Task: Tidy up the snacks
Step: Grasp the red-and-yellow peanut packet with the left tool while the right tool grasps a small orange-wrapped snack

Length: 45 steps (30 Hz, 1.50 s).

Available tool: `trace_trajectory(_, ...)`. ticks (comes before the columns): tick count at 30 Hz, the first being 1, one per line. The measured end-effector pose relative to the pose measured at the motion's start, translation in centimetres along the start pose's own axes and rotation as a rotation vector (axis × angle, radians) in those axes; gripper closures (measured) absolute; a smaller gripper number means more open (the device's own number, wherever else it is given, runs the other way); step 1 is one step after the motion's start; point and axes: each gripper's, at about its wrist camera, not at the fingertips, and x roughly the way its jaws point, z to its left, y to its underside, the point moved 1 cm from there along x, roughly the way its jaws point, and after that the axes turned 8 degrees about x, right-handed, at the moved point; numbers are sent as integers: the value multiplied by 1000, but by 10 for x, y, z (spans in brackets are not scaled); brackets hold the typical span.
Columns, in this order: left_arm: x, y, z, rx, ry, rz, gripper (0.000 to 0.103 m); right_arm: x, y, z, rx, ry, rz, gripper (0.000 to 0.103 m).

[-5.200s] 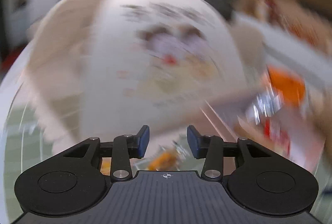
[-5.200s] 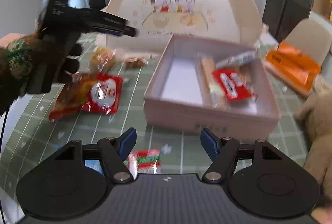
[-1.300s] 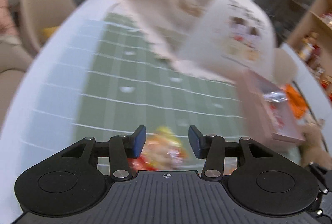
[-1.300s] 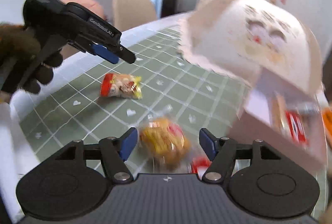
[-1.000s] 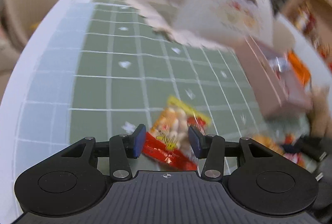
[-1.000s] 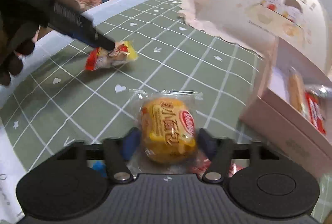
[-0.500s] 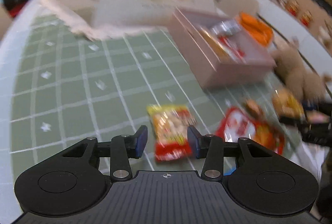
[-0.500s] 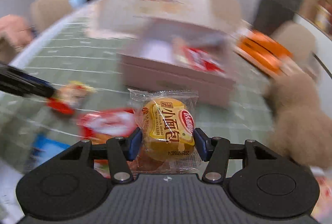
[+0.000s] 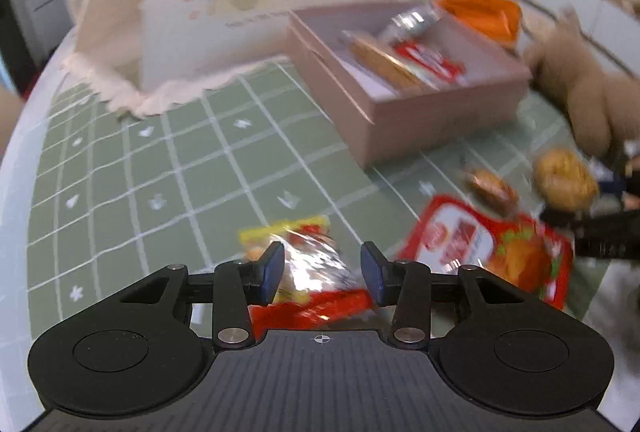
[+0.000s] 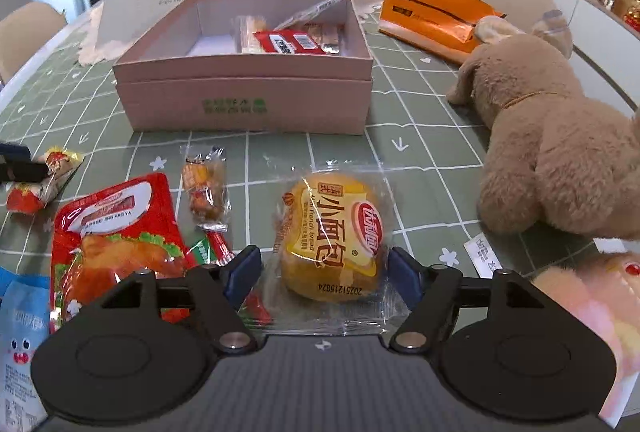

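Snacks lay along the desk's near edge. Your right hand-held gripper point(image 10: 324, 274) was spreading its jaws, the wrapped bun point(image 10: 332, 236) between them but free of the pads. Your left hand-held gripper point(image 9: 322, 272) pinched the red-and-yellow packet point(image 9: 304, 272). Behind them sat the pink box point(image 10: 244, 99), already holding several snacks.

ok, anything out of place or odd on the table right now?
Yes: a brown plush dog lies on its side among the snacks, right of the pink box. Most packets, including the bread bun, are loose on the tablecloth, outside the box.
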Motion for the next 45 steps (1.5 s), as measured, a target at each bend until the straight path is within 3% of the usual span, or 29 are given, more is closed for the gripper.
trace_trajectory(5, 7, 0, -20, 103, -5, 27, 52, 1, 2, -11, 63, -19, -4, 25)
trace_trajectory(8, 3, -4, -17, 64, 115, 25, 49, 3, 5, -13, 77, -21, -20, 23)
trace_trajectory(10, -3, -5, -4, -19, 195, 8, 49, 3, 7, -13, 85, -16, -27, 22)
trace_trajectory(13, -11, -3, 12, -73, 72, -29, 53, 2, 8, -13, 87, -14, -34, 21)
trace_trajectory(14, -11, 0, 22, -123, 66, -28, 53, 2, 8, -13, 89, -14, -36, 21)
trace_trajectory(17, -1, 11, 58, -368, 134, 12, 53, 3, 9, -13, 91, -13, -45, 18)
trace_trajectory(19, 6, 15, 67, -440, 154, 39, 53, 3, 10, -13, 94, -12, -52, 17)
trace_trajectory(22, 16, 10, 56, -396, 162, 73, 51, 3, 11, -12, 96, -10, -57, 14)
trace_trajectory(27, 24, -3, 28, -250, 125, 51, 47, 5, 11, -9, 96, -11, -55, 9)
trace_trajectory(31, 29, -6, 8, -123, 97, 38, 33, 6, 12, -8, 94, -14, -61, 7)
trace_trajectory(34, 31, -4, -6, -20, 56, 36, 30, 6, 13, -8, 99, -14, -66, 5)
trace_trajectory(39, 32, -5, 2, -81, 89, 34, 33, 7, 12, -7, 73, -34, -42, 2)
trace_trajectory(42, 28, -6, 12, -148, 133, 52, 39, 4, 4, -9, 27, -66, 8, 14)
trace_trajectory(45, 20, 2, 22, -269, 209, 47, 41, -16, -4, -6, -4, -57, -66, 15)
